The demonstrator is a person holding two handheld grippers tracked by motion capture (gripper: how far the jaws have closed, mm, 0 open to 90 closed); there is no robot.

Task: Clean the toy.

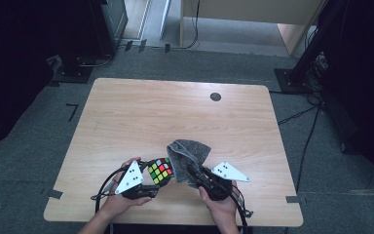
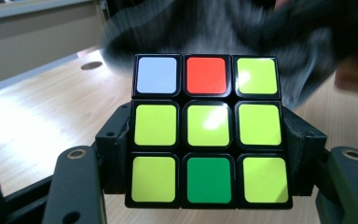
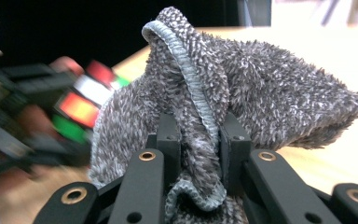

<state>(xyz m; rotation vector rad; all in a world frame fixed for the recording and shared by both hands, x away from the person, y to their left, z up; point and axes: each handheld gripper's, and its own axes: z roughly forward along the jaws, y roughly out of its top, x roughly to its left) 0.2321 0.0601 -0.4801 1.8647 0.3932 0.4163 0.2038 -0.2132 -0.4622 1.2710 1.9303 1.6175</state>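
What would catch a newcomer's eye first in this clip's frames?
The puzzle cube stands out first: bright yellow-green stickers with one red, one green and one pale blue, clamped between the jaws of the left gripper near the front edge of the wooden table. Right beside it, the right gripper pinches a fuzzy grey cloth, bunched and lifted against the cube's far side.
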